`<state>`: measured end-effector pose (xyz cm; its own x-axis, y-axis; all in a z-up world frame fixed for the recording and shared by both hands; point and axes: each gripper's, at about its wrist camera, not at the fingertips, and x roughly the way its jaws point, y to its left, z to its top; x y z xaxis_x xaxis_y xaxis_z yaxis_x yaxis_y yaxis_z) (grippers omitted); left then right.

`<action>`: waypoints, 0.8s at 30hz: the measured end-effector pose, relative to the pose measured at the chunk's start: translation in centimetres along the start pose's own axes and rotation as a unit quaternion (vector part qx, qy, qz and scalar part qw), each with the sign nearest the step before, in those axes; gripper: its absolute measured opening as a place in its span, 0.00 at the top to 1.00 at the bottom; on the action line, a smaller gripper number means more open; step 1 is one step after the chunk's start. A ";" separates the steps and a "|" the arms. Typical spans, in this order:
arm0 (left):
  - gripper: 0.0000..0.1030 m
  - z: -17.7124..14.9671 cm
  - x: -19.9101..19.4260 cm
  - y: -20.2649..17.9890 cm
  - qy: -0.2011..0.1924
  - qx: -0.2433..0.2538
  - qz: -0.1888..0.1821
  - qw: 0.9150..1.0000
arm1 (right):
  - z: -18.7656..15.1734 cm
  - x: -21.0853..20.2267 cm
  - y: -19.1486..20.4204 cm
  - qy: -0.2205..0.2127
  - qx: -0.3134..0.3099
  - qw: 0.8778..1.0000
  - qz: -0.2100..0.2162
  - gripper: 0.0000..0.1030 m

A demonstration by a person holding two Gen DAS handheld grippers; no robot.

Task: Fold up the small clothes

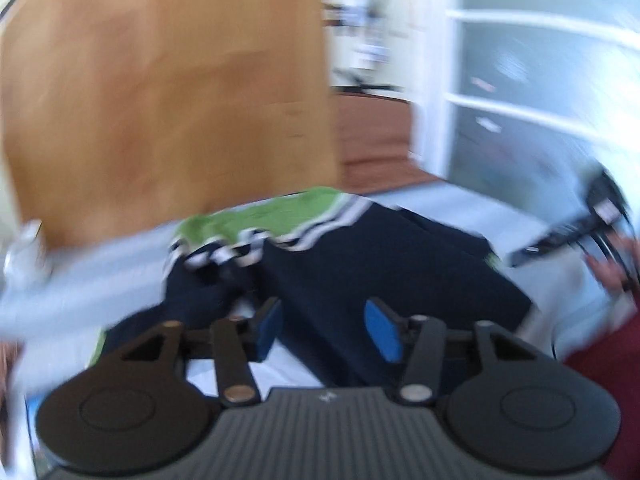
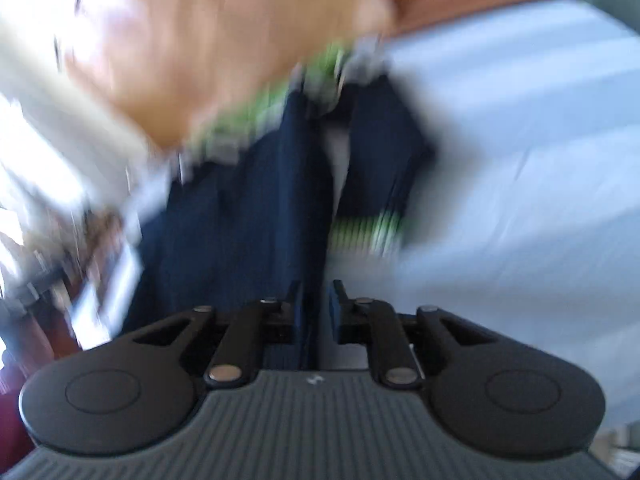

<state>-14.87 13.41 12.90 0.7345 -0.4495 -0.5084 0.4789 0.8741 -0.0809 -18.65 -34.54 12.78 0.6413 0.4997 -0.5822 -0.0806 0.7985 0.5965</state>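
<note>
A small navy garment (image 1: 384, 264) with green and white striped trim (image 1: 280, 216) lies on a pale blue sheet (image 1: 80, 280). My left gripper (image 1: 324, 328) is open just above its near edge, blue pads apart, nothing between them. In the blurred right wrist view my right gripper (image 2: 316, 312) is nearly closed on a fold of the navy garment (image 2: 248, 216), which runs away from the fingers toward its green-striped end (image 2: 320, 68).
A large brown cardboard box (image 1: 168, 92) stands behind the garment. A white shelf unit (image 1: 540, 92) is at the right. The other gripper and a hand (image 1: 608, 272) show at the right edge. Pale sheet (image 2: 520, 160) extends right of the garment.
</note>
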 end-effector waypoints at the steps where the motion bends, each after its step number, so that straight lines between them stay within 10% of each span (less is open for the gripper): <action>1: 0.51 0.0 0.5 1.3 0.006 -0.033 0.003 0.999 | 0.6 -0.2 -0.5 -0.031 0.008 0.999 -0.013 0.47; 7: 0.54 -1.1 7.9 5.2 0.079 -0.169 0.012 0.982 | 1.6 5.3 -1.4 -0.030 -0.026 0.992 -0.122 0.44; 9: 0.55 -1.4 10.1 5.7 0.097 -0.182 0.026 0.978 | 1.5 6.3 -0.5 -0.029 -0.082 0.986 -0.142 0.59; 10: 0.55 -1.5 11.1 5.8 0.104 -0.183 0.033 0.977 | 1.5 6.5 -0.3 -0.015 -0.097 0.985 -0.141 0.90; 12: 0.55 -1.6 12.8 5.9 0.112 -0.189 0.038 0.975 | 2.0 6.1 0.2 -0.031 -0.128 0.978 -0.160 0.90; 19: 0.62 -0.8 15.5 5.9 0.106 -0.174 0.051 0.978 | 7.8 1.6 -5.7 -0.161 -0.149 0.858 -0.465 0.76; 21: 0.85 -0.9 15.7 6.1 0.107 -0.174 0.060 0.977 | 7.8 -0.3 -6.6 -0.181 -0.088 0.883 -0.424 0.72; 24: 0.91 -1.2 15.4 6.9 0.104 -0.195 0.057 0.974 | 6.4 -0.1 -5.5 -0.160 -0.070 0.940 -0.292 0.50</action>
<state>-0.83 12.79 3.51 0.6388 -0.3343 -0.6929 0.1511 0.9376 -0.3130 -13.38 -41.09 13.11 0.8016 -0.1470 -0.5795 0.2719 0.9529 0.1343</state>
